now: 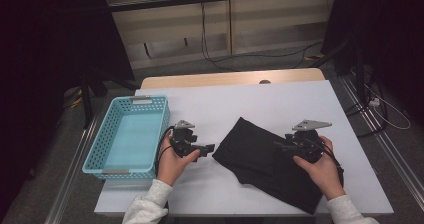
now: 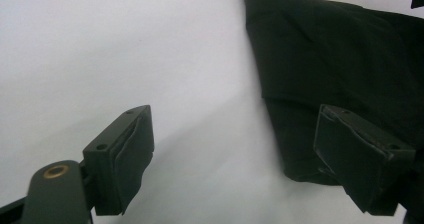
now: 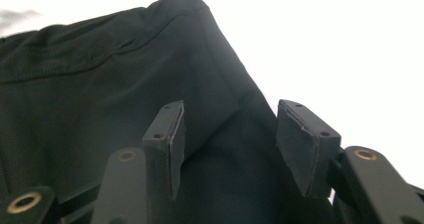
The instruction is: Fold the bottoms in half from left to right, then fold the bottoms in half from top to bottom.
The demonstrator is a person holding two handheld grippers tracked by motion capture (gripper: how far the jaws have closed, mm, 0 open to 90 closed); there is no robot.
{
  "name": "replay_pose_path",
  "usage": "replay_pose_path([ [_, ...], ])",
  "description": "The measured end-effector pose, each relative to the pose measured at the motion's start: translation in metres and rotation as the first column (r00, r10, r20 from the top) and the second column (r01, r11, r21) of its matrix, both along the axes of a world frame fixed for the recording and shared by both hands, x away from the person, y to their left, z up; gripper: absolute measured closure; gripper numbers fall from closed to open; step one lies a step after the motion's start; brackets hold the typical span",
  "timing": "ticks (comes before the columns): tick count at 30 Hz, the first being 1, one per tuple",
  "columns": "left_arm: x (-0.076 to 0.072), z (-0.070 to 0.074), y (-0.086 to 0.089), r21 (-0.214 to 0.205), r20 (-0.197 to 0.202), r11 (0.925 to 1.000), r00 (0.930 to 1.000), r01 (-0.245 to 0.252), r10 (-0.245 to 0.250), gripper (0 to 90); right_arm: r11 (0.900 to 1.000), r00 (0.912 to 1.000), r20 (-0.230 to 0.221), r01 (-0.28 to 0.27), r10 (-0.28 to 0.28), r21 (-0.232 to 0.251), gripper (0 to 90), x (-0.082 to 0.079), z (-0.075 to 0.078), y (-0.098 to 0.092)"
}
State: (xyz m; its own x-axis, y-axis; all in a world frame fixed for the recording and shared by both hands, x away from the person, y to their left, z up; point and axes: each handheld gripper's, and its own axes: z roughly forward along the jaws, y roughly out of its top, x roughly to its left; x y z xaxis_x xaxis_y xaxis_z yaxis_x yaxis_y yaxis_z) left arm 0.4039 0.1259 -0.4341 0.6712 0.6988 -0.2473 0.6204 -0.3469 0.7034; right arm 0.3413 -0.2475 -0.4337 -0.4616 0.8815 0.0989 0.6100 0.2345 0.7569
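Black folded cloth [image 1: 267,159], flat and creased, on white table [image 1: 280,99]

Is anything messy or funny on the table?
The black cloth lies crooked, and its near corner hangs past the table edge. The blue basket sits neatly at the left. Nothing looks spilled or broken.

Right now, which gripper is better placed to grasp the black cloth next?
Probably the right gripper: it is open directly over the black cloth. The left gripper is open too, but at the cloth's corner, mostly over the bare table.
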Motion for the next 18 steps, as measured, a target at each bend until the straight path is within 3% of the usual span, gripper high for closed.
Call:
replay_pose_path([
  [4, 0.000, 0.000, 0.003, 0.001, 0.002, 1.0000, 1.0000, -0.006, 0.006, 16.7, 0.9999, 1.0000, 0.001, 0.009, -0.009, 0.014, 42.9, 0.009, 0.000, 0.000],
  [8, -0.001, -0.001, 0.004, 0.002, -0.001, 1.0000, 1.0000, -0.008, 0.008, 16.7, 0.9998, 0.9997, -0.014, -0.020, 0.020, 0.001, 45.0, 0.016, -0.002, 0.006],
  [11, -0.002, -0.001, 0.003, 0.000, 0.002, 0.9999, 0.9999, -0.013, 0.013, 16.7, 0.9996, 0.9993, -0.027, -0.026, 0.026, -0.009, 50.0, 0.022, -0.005, 0.009],
  [14, -0.003, -0.001, 0.003, 0.000, 0.001, 1.0000, 1.0000, -0.009, 0.009, 16.7, 0.9985, 0.9981, -0.030, -0.054, 0.054, -0.009, 61.4, 0.027, -0.007, 0.012],
  [18, -0.002, -0.001, 0.005, 0.008, 0.001, 0.9999, 0.9999, -0.012, 0.012, 16.7, 0.9962, 0.9949, -0.078, -0.068, 0.063, -0.054, 70.5, 0.030, -0.015, 0.017],
])
